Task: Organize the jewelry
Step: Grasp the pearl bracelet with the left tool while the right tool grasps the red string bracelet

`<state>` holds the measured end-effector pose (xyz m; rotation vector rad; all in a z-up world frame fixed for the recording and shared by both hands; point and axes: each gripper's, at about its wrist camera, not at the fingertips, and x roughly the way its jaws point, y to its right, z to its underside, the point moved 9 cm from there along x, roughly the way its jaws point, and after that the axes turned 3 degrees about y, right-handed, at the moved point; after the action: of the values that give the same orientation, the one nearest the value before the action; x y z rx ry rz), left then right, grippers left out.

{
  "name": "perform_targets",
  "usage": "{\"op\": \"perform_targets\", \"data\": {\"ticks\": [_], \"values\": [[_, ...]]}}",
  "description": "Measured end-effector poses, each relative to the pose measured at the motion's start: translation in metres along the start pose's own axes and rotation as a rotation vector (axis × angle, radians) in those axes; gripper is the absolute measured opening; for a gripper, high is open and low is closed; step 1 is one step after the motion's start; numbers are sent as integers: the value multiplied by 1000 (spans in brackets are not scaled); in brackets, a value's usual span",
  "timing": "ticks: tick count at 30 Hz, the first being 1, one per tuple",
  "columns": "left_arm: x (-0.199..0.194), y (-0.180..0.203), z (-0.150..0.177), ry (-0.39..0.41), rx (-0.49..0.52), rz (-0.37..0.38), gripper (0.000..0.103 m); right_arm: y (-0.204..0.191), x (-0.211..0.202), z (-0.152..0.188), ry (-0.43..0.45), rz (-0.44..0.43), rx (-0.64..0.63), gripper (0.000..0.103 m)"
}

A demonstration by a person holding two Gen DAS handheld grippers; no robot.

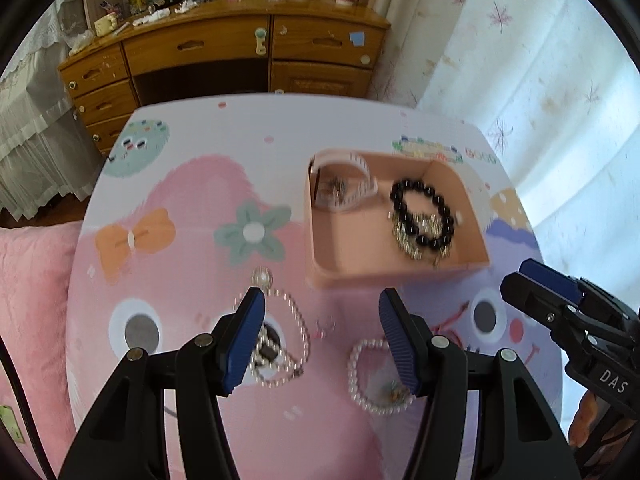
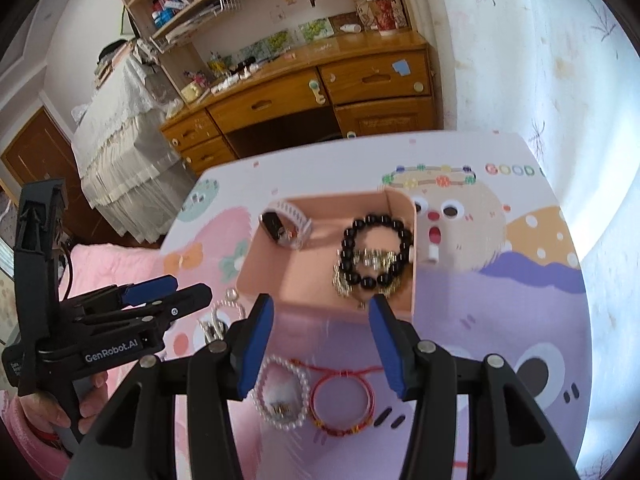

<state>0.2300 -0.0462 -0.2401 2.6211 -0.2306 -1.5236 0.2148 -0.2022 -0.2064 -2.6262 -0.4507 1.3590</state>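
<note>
A cartoon-printed table (image 2: 500,292) carries a pink box (image 2: 320,304) at center, with a pearl bracelet (image 2: 282,396), red bracelet (image 2: 340,408) and pearl necklace (image 1: 280,340) below it.

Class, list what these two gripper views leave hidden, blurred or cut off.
- Silver bead necklace: left wrist view, partly behind the left gripper finger.
- Gold piece under the black bead bracelet in the pink box: blurred in both views.
- Red string bracelet: unseen in left wrist view.

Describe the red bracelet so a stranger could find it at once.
Start from the pink box on the cartoon-print table. On the table just in front of it, between the right gripper's open fingers, two bracelets lie side by side. The red bracelet is thin cord; its neighbour, the pearl bracelet, is white beads.
</note>
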Motion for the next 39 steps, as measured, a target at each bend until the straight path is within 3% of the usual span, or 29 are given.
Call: {"op": "perform_targets", "data": {"ticks": [9,15,18,22,25,27,28,29,39], "values": [[8,11,50,-53,95,50,58,3,10,52,-92,67,-140,50],[20,28,78,-97,183,76,58,4,23,86,-161,157,-379,50],[23,39,88,-103,243,87,58,4,26,97,-188,163,-446,50],[26,53,101,-113,308,118,58,1,27,106,-210,136,-482,52],[30,58,108,-124,342,128,58,0,28,111,-213,132,-503,66],[34,59,113,-132,357,113,67,-1,29,113,-209,129,-529,69],[35,58,113,-134,362,107,77,-2,30,114,-210,129,-542,69],[36,59,113,-123,373,108,78,-2,31,115,-212,129,-551,69],[48,65,108,-50,415,131,78,6,43,112,-200,122,-582,75]]}}
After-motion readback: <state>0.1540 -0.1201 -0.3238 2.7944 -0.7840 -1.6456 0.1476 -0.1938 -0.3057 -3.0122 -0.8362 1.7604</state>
